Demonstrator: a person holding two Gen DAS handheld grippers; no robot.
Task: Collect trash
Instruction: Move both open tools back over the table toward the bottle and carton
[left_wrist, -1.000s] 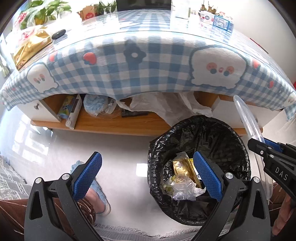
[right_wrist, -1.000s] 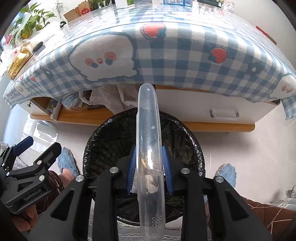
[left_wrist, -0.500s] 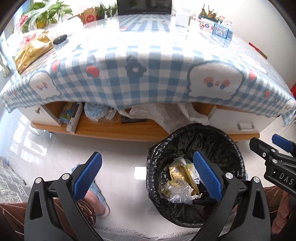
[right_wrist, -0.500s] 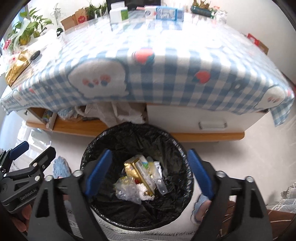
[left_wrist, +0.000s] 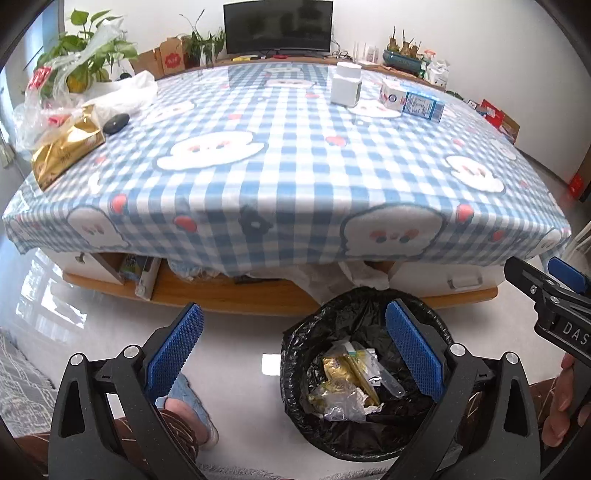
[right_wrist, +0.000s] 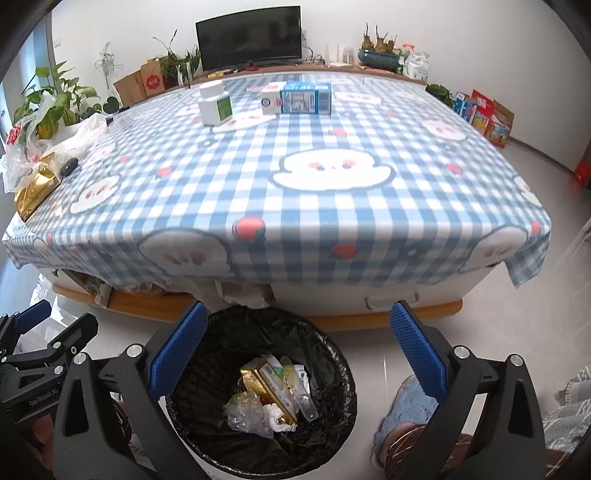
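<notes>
Bin (left_wrist: 364, 387) sits low in the left wrist view, on the floor just in front of the table (left_wrist: 280, 206), its black liner open. The left gripper (left_wrist: 295, 354) hangs above it with its blue pads spread wide and nothing between them. Inside the bin lie gold wrappers (left_wrist: 343, 373), crumpled clear film and a clear plastic spoon (left_wrist: 389, 382). A second ago that spoon stood at the right edge of this view, gripped by the other tool; now it is down among the trash. The camera has also risen, so the tabletop behind the bin shows in full: a white jar (left_wrist: 345, 88) and a blue carton (left_wrist: 412, 101) at the far side, a gold bag (left_wrist: 64, 147) at the left edge.

From the right wrist view, the right gripper (right_wrist: 297, 350) is spread wide and empty above the bin (right_wrist: 260, 391); a second ago it was clamped on the spoon. The spoon (right_wrist: 301, 391) rests in the bin beside the gold wrappers (right_wrist: 258, 380). I judge this piece delivered, with both tools free. The jar (right_wrist: 215, 103), carton (right_wrist: 295, 98) and gold bag (right_wrist: 35, 192) beyond the bin look like the next candidates, though whether they count as trash I cannot tell.
</notes>
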